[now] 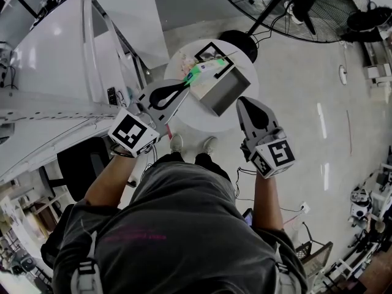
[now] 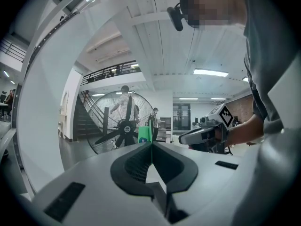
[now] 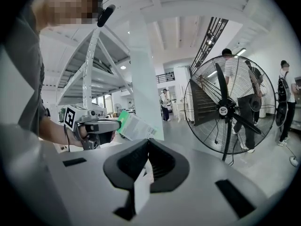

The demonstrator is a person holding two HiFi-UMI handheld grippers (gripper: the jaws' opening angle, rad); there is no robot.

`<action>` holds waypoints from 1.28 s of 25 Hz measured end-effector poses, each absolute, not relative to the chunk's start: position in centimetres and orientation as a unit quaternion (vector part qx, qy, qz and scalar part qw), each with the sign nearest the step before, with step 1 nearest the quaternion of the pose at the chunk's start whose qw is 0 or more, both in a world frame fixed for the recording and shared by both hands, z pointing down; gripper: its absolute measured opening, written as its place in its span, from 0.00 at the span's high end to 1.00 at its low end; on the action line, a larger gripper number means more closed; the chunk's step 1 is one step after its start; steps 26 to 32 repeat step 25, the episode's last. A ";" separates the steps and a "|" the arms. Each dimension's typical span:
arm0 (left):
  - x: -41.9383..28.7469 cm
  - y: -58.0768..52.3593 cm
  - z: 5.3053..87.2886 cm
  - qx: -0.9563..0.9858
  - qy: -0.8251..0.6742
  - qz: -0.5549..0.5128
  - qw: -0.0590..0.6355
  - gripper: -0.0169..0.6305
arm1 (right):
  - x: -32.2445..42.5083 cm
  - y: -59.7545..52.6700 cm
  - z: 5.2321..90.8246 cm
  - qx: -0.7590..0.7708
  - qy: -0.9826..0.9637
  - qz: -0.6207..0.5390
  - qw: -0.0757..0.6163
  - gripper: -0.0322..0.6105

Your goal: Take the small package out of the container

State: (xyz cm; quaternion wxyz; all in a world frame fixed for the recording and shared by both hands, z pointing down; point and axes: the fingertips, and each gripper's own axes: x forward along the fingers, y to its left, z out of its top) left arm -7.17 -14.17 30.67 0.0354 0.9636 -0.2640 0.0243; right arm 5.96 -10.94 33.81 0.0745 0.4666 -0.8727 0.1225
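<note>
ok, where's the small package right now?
Head view, centre: the small package is pinched in the shut jaws of the left gripper, held over the round table by the container's left rim.

Two grippers are counted, the left gripper point(image 1: 185, 87) and the right gripper point(image 1: 242, 103). One small package point(image 1: 199, 72), one container point(image 1: 225, 92), one round table point(image 1: 177, 57) and one pedestal fan point(image 1: 263, 5) are recorded.

Green package point(image 1: 201, 71) (seemingly tilted) outside container point(image 1: 225, 92).

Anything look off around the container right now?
Nothing spilled or damaged. The container looks tipped askew on the round table, its wall pinched in the shut right claw, while the left claw holds the small package by its green end.
</note>
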 end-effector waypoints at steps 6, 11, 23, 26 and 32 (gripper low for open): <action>-6.6 -14.2 31.0 0.964 -0.261 0.026 0.039 0.94 | 6.1 -11.0 34.1 0.464 -0.874 0.120 0.079 0.92; -6.2 -14.2 31.3 0.964 -0.260 0.029 0.043 0.94 | 6.4 -11.1 34.2 0.464 -0.874 0.119 0.084 0.92; -5.0 -14.0 32.5 0.965 -0.252 0.045 0.050 0.94 | 7.2 -11.1 35.3 0.460 -0.875 0.120 0.093 0.92; -4.6 -14.0 32.7 0.966 -0.251 0.048 0.050 0.94 | 7.5 -11.2 35.3 0.459 -0.875 0.120 0.095 0.92; -4.6 -14.0 32.7 0.966 -0.251 0.048 0.050 0.94 | 7.5 -11.2 35.3 0.459 -0.875 0.120 0.095 0.92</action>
